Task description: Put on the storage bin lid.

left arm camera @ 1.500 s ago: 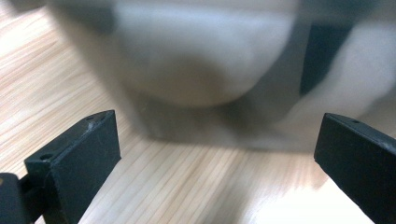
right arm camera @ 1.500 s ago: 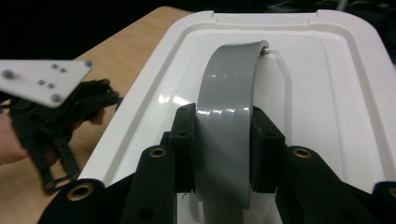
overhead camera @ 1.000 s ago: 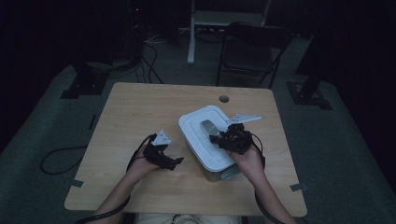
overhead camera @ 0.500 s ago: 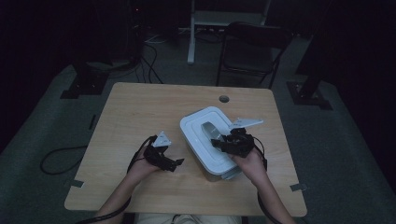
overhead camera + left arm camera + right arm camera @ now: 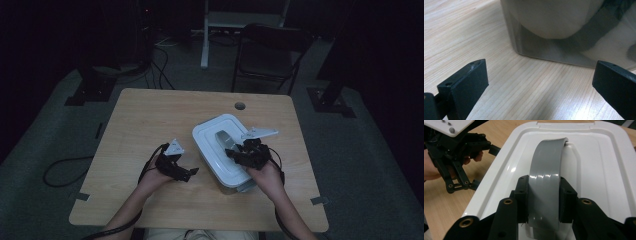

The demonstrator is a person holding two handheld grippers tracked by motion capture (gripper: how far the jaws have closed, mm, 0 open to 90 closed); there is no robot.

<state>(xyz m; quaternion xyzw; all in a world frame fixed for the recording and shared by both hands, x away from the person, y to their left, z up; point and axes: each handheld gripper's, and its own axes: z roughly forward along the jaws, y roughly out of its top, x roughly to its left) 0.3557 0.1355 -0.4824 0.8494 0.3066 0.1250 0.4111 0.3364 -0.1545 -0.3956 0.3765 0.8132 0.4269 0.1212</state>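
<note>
Right claw [image 5: 543, 202]: clamped on the grey handle [image 5: 546, 177] between its pads.
Left claw [image 5: 539, 82]: jaws wide apart, nothing between them.
White box [image 5: 222, 150]: under the right claw, just ahead of the left, on the tabletop [image 5: 150, 120].

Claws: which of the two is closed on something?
The right claw: its pads clamp the grey handle of the white lid. The left claw stands open over bare table.

Light wood table [image 5: 150, 125] with a round cable hole [image 5: 240, 106] near its far edge. Dark folding chair [image 5: 267, 55] behind it, white desk frame [image 5: 220, 25] beyond. Black stand bases [image 5: 90, 90] on grey carpet, cable loop [image 5: 62, 170] on the floor at left.
</note>
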